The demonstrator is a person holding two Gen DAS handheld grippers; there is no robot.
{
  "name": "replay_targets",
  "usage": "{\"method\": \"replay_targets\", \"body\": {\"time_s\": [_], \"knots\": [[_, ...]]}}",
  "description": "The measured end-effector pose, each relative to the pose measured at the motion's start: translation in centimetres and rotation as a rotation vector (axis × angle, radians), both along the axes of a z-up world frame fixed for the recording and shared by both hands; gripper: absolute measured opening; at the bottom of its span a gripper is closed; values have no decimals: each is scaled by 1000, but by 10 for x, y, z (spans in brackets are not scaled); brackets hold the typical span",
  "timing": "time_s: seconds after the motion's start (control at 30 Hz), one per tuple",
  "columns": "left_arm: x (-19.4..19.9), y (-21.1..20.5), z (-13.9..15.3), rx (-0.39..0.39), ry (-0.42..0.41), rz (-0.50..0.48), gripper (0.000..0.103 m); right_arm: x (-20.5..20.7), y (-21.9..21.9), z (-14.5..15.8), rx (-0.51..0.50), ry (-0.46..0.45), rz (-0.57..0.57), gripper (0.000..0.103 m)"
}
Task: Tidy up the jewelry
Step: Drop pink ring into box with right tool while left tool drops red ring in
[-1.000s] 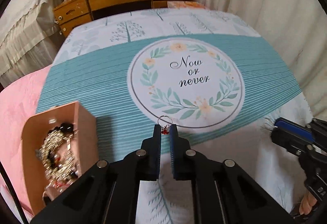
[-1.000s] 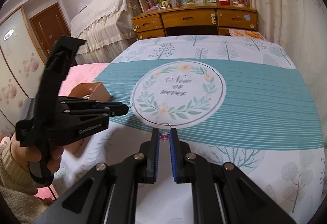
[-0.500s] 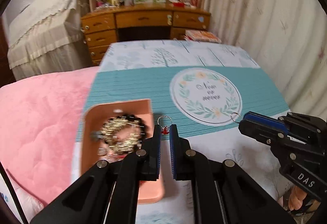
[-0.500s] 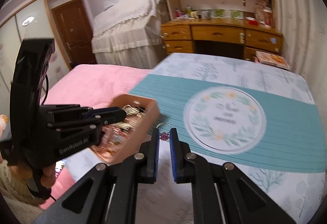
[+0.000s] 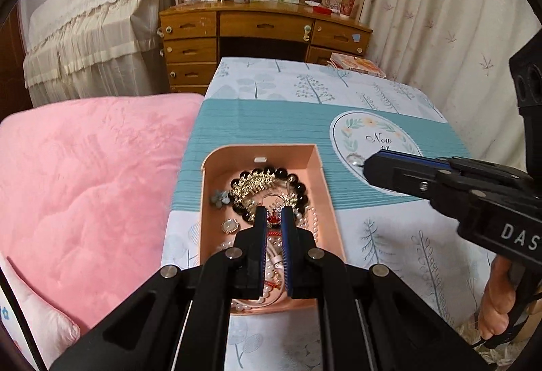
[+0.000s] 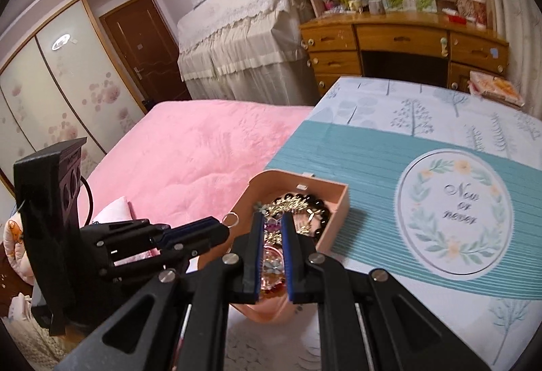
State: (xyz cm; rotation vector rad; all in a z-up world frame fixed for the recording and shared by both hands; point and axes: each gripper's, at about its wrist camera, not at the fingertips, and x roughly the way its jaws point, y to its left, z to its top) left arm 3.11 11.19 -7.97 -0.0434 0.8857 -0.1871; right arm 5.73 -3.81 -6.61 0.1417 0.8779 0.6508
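Note:
A pink jewelry box (image 5: 325, 174) sits open on the patterned cloth, full of beads, pearls and gold chains. My left gripper (image 5: 273, 213) is shut on a small ring with a red charm (image 5: 272, 218) and holds it over the box. My right gripper (image 6: 272, 218) is shut on a ring with a purple charm (image 6: 272, 226), also above the box (image 6: 335, 198). The left gripper shows in the right wrist view (image 6: 226, 228) with its silver ring (image 6: 231, 219) at the tip. The right gripper shows at the right in the left wrist view (image 5: 367, 166).
The box stands near the left edge of the teal and white cloth (image 5: 389, 242), beside a pink quilt (image 5: 84, 174). A printed wreath circle (image 6: 454, 212) lies to the right. A wooden desk (image 5: 264, 29) and a curtain stand behind the bed.
Both grippers have swung left from the printed circle to above the pink box, each still holding its ring. The box has come under both sets of jaws.

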Motion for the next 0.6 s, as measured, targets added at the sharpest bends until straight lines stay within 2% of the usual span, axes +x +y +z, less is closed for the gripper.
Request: {"method": "replay_targets", "body": {"time_s": [0.13,0.2,0.27,0.4,0.43,0.47,0.53,0.57,0.6], "knots": [[3,5,-6,-7,14,-8,6,6,13,-11,-9,70,26,11],[4,6,-7,-13,17,-14,9,8,15,-15,-11,94,29,14],[5,8,-8,-21,17,-16,22,10,16,-18,-7,107,23,16],[6,10,-10,-27,25,-12,24,9,16,-19,-4,108,13,21],[7,10,-11,-27,31,-8,29,8,16,-19,-4,106,12,21],[7,11,-11,-27,32,-4,42,7,15,-18,-5,104,12,21],[7,11,-10,-16,20,12,62,5,14,-17,-15,91,7,21],[6,11,-9,-11,10,19,68,4,14,-17,-19,84,5,21],[5,11,-7,-5,-1,23,70,4,12,-16,-17,75,1,22]]}}
